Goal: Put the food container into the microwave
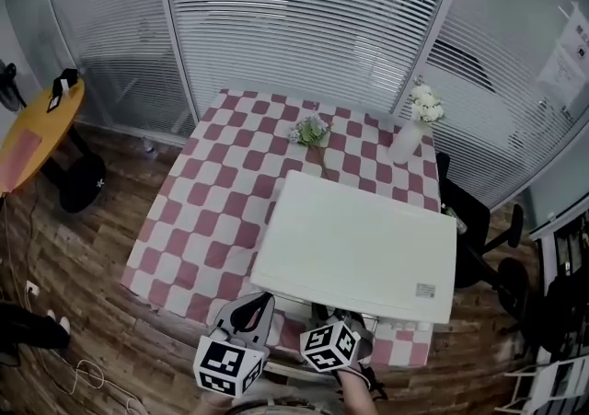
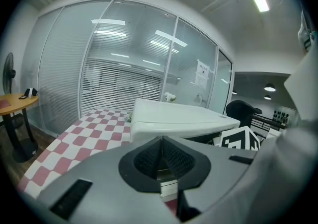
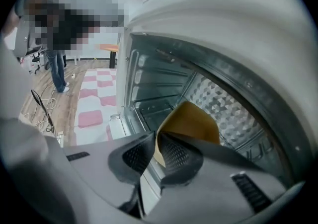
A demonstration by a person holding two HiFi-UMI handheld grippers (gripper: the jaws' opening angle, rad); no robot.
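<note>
The white microwave [image 1: 359,247] stands on the red-checked tablecloth [image 1: 221,211], its front facing me. In the right gripper view its open metal cavity [image 3: 164,84] fills the frame. A tan food container [image 3: 191,118] hangs tilted inside the cavity mouth, and my right gripper [image 3: 156,138] is shut on its edge. From the head view, the right gripper [image 1: 354,321] reaches under the microwave's front edge. My left gripper [image 2: 162,141] is shut with nothing in it; it hovers left of the microwave [image 2: 174,118], low at the table's near edge [image 1: 250,312].
At the table's far side are a white vase of flowers [image 1: 409,132] and a loose flower bunch [image 1: 311,132]. A round orange table [image 1: 37,137] stands left, a black chair [image 1: 469,220] right. Glass walls with blinds lie behind. A person [image 3: 54,64] stands on the wood floor.
</note>
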